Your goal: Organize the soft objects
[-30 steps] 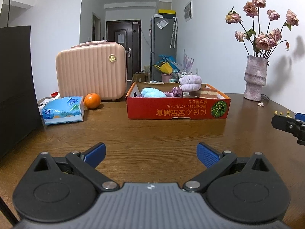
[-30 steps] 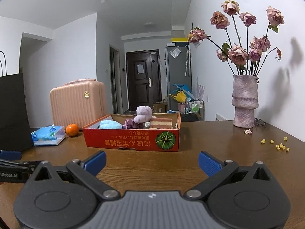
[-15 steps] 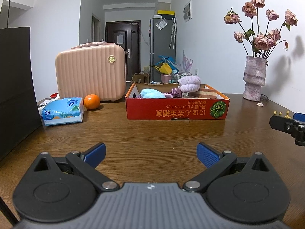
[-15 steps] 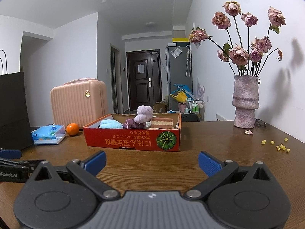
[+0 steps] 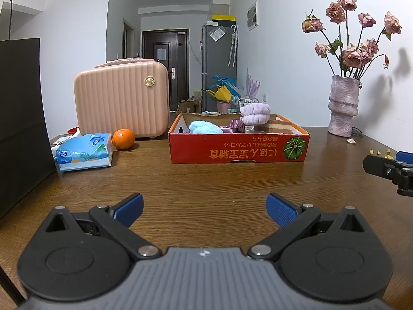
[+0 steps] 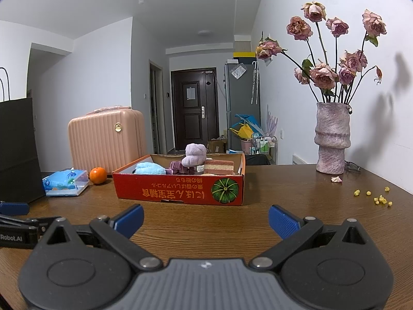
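The worktop (image 5: 206, 180) fills the lower half of both views, brown wood grain, bare in front of the camera. A black bag (image 5: 20, 118) stands at the left edge of the frame. A pink case (image 5: 121, 98) stands upright at centre left, behind the other goods. The vase (image 6: 331, 139) with dried roses (image 6: 325, 75) stands at the right, against the wall.

The red box (image 5: 238, 148) sits at centre frame, open-topped, well apart from both tools. Inside it: a blue soft item (image 5: 205, 127) at the left, a purple scrunchie (image 5: 236, 126) in the middle, a lilac plush (image 5: 255, 113) raised above the rest, and a cake-shaped sponge (image 5: 280, 126) at the right.

A tissue pack (image 5: 84, 152) lies left of the box, an orange (image 5: 123, 139) just beside it. A fallen petal (image 6: 336, 179) lies near the vase foot; yellow crumbs (image 6: 380, 199) are scattered at the right.

Left hand-held gripper (image 5: 204, 206): bottom of frame, jaws spread wide, nothing between them. Right hand-held gripper (image 6: 205, 218): likewise spread wide and empty, low over the wood.
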The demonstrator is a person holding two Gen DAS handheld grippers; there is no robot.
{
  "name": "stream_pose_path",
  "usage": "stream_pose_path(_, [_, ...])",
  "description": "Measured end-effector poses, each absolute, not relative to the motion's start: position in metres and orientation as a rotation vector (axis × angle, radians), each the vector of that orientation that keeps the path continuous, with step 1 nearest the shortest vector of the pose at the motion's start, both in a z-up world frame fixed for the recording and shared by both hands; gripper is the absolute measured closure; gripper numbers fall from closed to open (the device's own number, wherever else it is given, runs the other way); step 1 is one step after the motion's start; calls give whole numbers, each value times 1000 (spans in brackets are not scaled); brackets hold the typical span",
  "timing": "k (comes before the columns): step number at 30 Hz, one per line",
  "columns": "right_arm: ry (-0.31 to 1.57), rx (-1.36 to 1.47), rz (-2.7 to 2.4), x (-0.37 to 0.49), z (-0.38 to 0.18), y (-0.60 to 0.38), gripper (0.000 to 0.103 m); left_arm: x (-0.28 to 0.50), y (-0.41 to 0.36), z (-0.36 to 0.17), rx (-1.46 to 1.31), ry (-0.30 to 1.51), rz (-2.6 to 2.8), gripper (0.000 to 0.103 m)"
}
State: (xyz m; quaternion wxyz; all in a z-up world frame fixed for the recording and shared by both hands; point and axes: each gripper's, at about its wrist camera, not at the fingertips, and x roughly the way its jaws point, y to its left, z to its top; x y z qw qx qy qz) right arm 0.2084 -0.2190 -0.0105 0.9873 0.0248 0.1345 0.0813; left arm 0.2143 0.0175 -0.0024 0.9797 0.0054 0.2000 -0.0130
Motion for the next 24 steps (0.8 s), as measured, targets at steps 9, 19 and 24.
stream_pose_path(9, [268, 49, 162, 209, -11, -220, 0, 213, 18, -2, 14, 401, -30, 0])
stream_pose_path(19, [267, 48, 163, 209, -11, -220, 0, 213, 18, -2, 22, 396, -33, 0])
stream_pose_path(24, [267, 48, 162, 209, -11, -219, 0, 213, 17, -2, 27, 394, -38, 0])
